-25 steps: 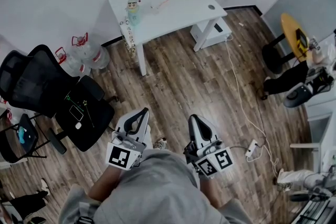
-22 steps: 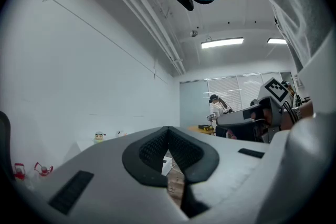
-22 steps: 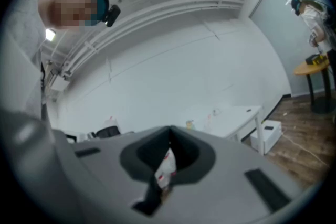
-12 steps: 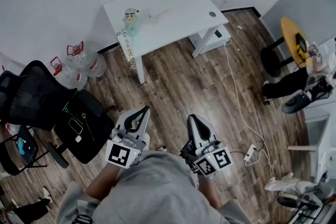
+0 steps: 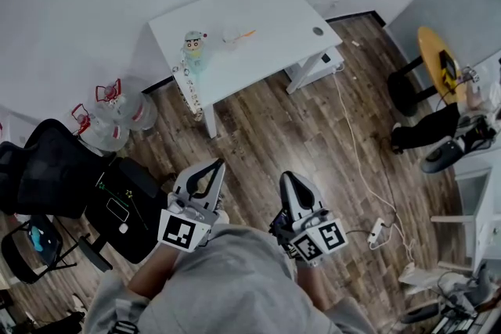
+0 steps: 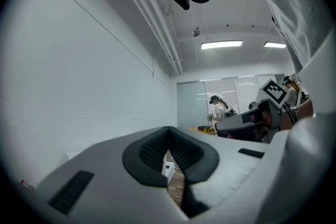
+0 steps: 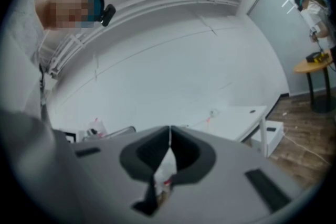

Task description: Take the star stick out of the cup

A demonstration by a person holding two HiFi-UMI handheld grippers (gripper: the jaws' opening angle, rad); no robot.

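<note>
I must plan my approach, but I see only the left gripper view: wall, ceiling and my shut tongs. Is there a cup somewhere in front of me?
Observer: Yes. In the head view a cup stands on a white table, near its left edge, far beyond the left tongs.
Operator: Do the right tongs hold anything?
Observer: No. The right tongs are shut, with nothing between them.
Operator: What lies on the floor near me?
Observer: A power strip, to the right of the right tongs.
</note>
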